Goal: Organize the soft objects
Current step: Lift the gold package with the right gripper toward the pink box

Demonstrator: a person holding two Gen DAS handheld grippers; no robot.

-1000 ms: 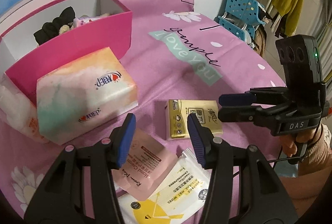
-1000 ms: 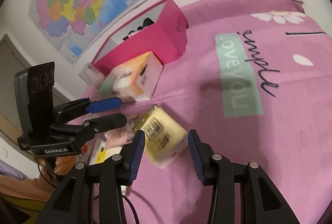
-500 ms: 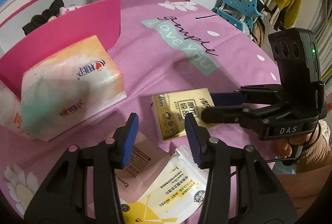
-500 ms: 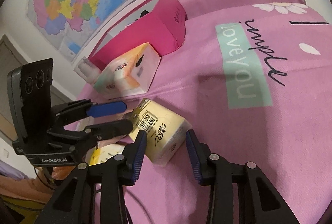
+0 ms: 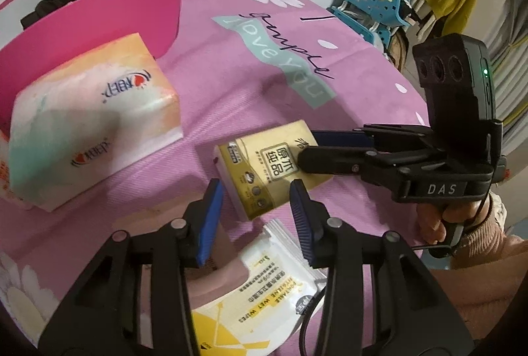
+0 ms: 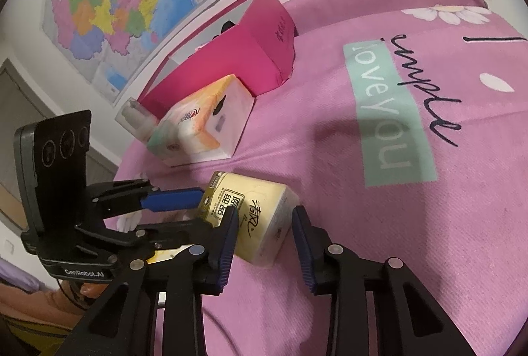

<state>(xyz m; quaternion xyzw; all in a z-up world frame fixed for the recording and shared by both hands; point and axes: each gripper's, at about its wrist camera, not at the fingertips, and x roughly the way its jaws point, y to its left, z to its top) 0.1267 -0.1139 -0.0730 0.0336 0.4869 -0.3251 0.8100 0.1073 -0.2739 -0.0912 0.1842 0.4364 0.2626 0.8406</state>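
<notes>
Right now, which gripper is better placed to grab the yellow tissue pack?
Right. The right gripper has the yellow tissue pack between its closing jaws, though the pads are not clearly pressing yet. The left gripper, jaws also closing, has only the pack's near corner at its tips.

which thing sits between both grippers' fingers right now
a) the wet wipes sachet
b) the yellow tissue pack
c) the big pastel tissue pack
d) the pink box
b) The yellow tissue pack lies on the pink cloth with the right gripper straddling it and the left gripper reaching it from the other end, both with jaws closing.
</notes>
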